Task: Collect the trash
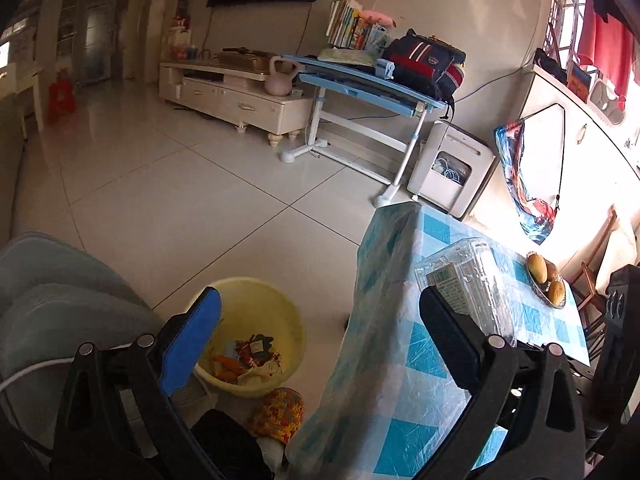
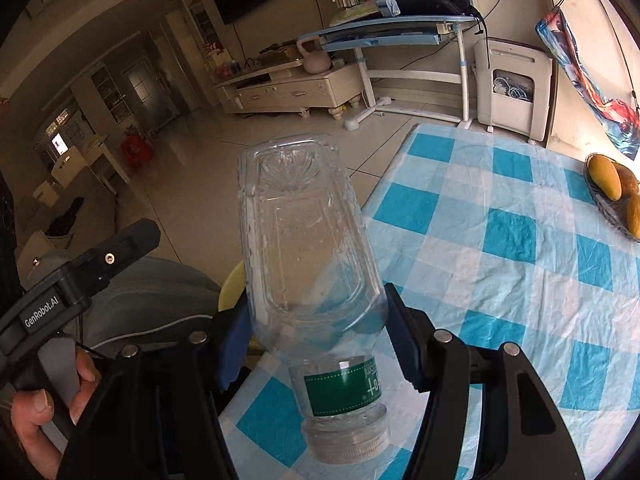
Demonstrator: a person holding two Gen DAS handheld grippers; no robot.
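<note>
My right gripper [image 2: 316, 320] is shut on a clear empty plastic bottle [image 2: 304, 240] with a green label, base pointing away from me, held over the left edge of the blue-and-white checked table [image 2: 520, 240]. The same bottle shows in the left wrist view [image 1: 468, 280], above the table [image 1: 400, 360]. My left gripper [image 1: 320, 328] is open and empty, to the left of the table, above a yellow basin [image 1: 260, 308] on the floor that holds several scraps of trash [image 1: 248, 356].
A dish of mangoes [image 2: 612, 192] sits at the table's far right, also in the left wrist view [image 1: 546, 280]. A grey cushioned seat [image 1: 60, 300] is at left. A patterned slipper [image 1: 276, 412] lies beside the basin. A blue desk [image 1: 360, 80] and white appliance [image 1: 452, 168] stand beyond.
</note>
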